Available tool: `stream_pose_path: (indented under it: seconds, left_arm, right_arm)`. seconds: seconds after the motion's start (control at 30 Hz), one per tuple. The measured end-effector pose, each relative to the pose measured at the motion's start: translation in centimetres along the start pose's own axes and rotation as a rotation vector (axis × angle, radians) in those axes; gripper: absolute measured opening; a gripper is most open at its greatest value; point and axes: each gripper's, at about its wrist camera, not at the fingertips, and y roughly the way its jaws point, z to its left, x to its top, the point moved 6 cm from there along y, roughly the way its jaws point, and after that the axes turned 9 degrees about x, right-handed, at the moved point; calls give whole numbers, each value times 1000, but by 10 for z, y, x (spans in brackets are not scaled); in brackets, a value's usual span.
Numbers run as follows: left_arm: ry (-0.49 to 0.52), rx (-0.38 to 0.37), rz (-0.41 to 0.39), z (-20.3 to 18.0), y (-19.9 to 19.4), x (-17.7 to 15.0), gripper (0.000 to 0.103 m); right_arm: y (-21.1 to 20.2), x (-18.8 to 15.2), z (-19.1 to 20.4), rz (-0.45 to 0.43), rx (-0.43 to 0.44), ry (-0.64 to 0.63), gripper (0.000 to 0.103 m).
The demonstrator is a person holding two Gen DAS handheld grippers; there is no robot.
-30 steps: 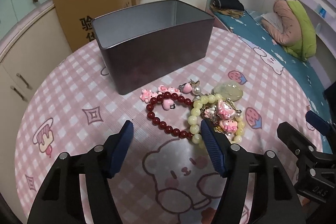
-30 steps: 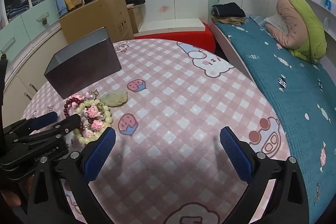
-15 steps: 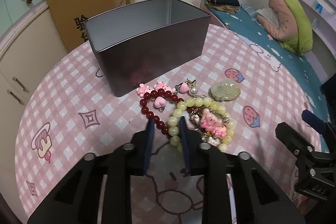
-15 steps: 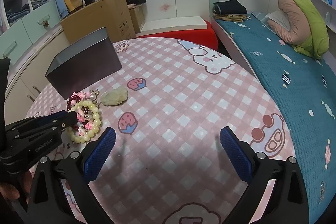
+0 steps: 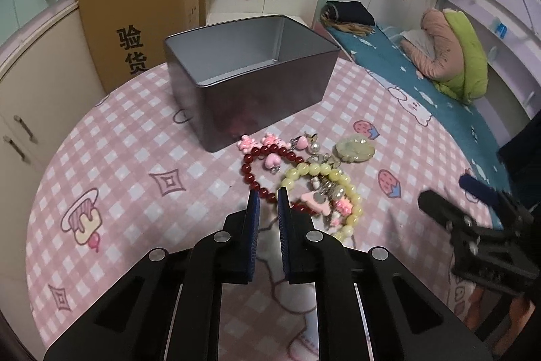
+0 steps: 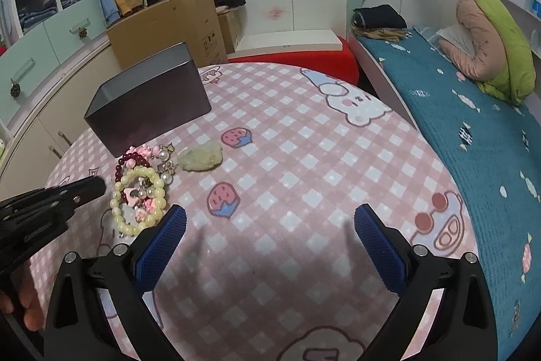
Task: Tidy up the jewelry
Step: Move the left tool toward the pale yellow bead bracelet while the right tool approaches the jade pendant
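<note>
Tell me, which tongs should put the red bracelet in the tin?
Left. The left tongs are closing on the red bracelet, near the tin. The right tongs hang open over bare tablecloth.

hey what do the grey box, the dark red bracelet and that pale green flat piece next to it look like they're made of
Grey box: likely sheet metal, a tin with a satin finish; thin rolled rim, soft reflections on its walls.
Dark red bracelet: glossy round beads, glass, stone or plastic; bright highlights, but the look cannot settle which.
Pale green piece: translucent and waxy, jade-like stone or resin; uneven carved surface.
</note>
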Motion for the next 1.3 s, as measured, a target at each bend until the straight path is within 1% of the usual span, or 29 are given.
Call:
stream_pose_path:
  seconds: [0.07, 0.17, 0.23, 0.27, 0.3, 0.33, 0.4, 0.43, 0.5, 0.53, 0.6, 0.63, 0.67, 0.77, 0.8, 0.83, 0.87, 0.9, 0.93, 1.03, 1.13, 1.3]
  left_arm:
    - [-16, -23, 19, 2, 1, -3, 12]
    - [-13, -38, 59, 0, 8, -6, 14]
    - [-32, -51, 63, -1, 9, -6, 15]
    - [-33, -46, 61, -1, 10, -6, 16]
    - [-29, -40, 62, -2, 11, -5, 21]
    - [-28, -36, 64, -1, 12, -5, 31]
    - [-43, -59, 55, -1, 9, -4, 47]
    - [-47, -62, 41, 0, 6, -3, 51]
    - [-49, -48, 36, 0, 6, -1, 51]
    - [-49, -50, 35, -1, 7, -2, 51]
    - [-29, -22, 43, -3, 12, -4, 49]
    - [-12, -18, 54, -6, 16, -6, 43]
    - [-6, -24, 68, -8, 18, -8, 42]
    - [13, -4, 61, -12, 18, -6, 42]
    - [24, 12, 56, -13, 19, -5, 39]
    - [39, 36, 44, -13, 20, -4, 31]
    - [52, 57, 36, -13, 21, -4, 27]
    - [63, 78, 29, -12, 22, -3, 18]
    - [66, 92, 26, -11, 22, -3, 12]
    - [48, 54, 34, -6, 24, -3, 11]
    - [11, -5, 45, 4, 22, -3, 10]
    - [-11, -32, 20, 21, 9, -5, 10]
  right_arm:
    - [5, 5, 2, 8, -29, -21, 97]
    - [8, 6, 4, 14, -30, -29, 97]
    - [8, 6, 6, 16, -35, -34, 97]
    - [8, 5, 6, 19, -37, -35, 97]
    - [9, 4, 6, 23, -34, -35, 97]
    - [9, 3, 7, 26, -32, -35, 97]
    - [10, 3, 7, 31, -40, -42, 97]
    - [10, 2, 6, 32, -41, -42, 97]
    - [11, 4, 5, 32, -39, -38, 97]
    - [12, 5, 4, 30, -42, -38, 97]
    - [12, 7, 2, 27, -45, -36, 97]
    - [13, 9, 1, 26, -44, -37, 97]
    - [13, 10, 0, 25, -49, -40, 97]
    - [17, 15, -3, 26, -58, -54, 97]
    - [19, 17, -4, 29, -62, -60, 97]
    - [22, 19, -4, 32, -63, -69, 97]
    - [24, 20, -3, 37, -60, -77, 97]
    - [28, 21, -2, 44, -57, -86, 97]
    - [30, 22, 0, 48, -53, -95, 97]
    - [38, 23, 7, 66, -35, -129, 97]
    - [45, 22, 15, 84, -16, -171, 97]
    - [58, 26, 33, 96, 5, -265, 97]
